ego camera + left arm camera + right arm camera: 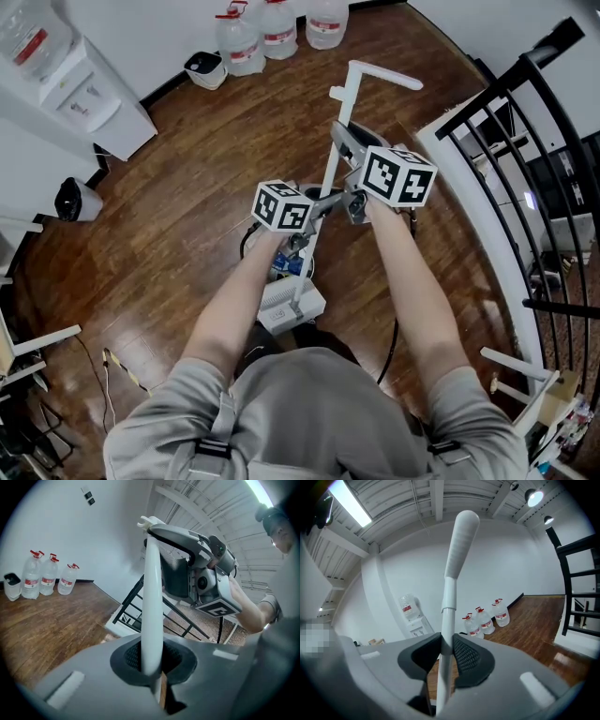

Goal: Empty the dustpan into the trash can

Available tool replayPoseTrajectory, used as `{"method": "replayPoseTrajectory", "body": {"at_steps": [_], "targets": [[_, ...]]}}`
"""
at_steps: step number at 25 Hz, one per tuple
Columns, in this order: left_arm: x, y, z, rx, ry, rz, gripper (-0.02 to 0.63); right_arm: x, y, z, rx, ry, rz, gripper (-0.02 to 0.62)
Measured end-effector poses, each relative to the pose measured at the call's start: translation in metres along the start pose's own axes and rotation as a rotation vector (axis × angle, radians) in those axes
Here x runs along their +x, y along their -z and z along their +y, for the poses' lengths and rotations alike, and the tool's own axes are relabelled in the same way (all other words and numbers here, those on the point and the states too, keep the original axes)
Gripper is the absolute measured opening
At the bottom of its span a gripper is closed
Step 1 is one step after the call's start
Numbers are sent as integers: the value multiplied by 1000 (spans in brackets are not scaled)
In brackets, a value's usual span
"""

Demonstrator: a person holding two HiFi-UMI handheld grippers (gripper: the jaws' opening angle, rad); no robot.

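Head view looks down over a person's two forearms onto a dark wooden floor (169, 244), where both tools meet on one long white handle (343, 103). The handle rises from the dustpan (292, 306), which sits low in the picture, close in front of the person's body. The left gripper (314, 211) takes the handle lower down, and the right gripper (339, 141) takes it higher up, below the bent top grip (386, 75). In the left gripper view the left gripper (152, 667) has its dark pads drawn tight together around the handle (152, 597), which stands up out of them with no gap on either side. The right gripper (206, 581) shows further up the same shaft. In the right gripper view the right gripper (446, 651) has its jaws only a little apart, as far as the shaft's width. Both textured pads press on the handle (450, 597), which runs up to a ribbed grip (461, 541). So each gripper is clamped on the dustpan's handle and on nothing else. The trash can (206, 68), small and white with a dark liner, stands against the far wall beside the water bottles (277, 28). It is well apart from the dustpan. A water dispenser (70, 84) stands to its left, and a black railing (539, 141) runs along the right edge. From here I cannot tell whether the dustpan rests on the floor or hangs just above it.
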State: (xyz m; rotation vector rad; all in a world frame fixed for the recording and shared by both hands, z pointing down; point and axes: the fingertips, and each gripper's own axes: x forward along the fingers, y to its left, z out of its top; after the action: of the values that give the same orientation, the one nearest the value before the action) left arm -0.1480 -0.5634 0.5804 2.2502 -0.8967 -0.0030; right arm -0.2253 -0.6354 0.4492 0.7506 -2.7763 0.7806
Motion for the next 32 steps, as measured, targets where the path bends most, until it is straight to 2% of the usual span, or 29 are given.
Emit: {"method": "replayPoseTrajectory", "body": {"at_steps": [6, 11, 18, 25, 29, 32], "targets": [[-9, 1, -19, 38, 4, -6, 0, -19, -4, 23, -21, -53, -33, 78], [-16, 1, -51, 105, -13, -10, 0, -56, -12, 52, -49, -148, -68, 78], [-46, 17, -122, 224, -6, -29, 0, -129, -8, 125, -150, -304, -116, 78], [-79, 44, -207, 350, 89, -50, 9, -215, 8, 206, -230, -403, -165, 77], [-107, 68, -265, 396, 166, -114, 17, -272, 28, 257, -315, -384, -197, 77], [-126, 86, -307, 420, 224, -142, 95, -313, 40, 283, -350, -328, -235, 75]]}}
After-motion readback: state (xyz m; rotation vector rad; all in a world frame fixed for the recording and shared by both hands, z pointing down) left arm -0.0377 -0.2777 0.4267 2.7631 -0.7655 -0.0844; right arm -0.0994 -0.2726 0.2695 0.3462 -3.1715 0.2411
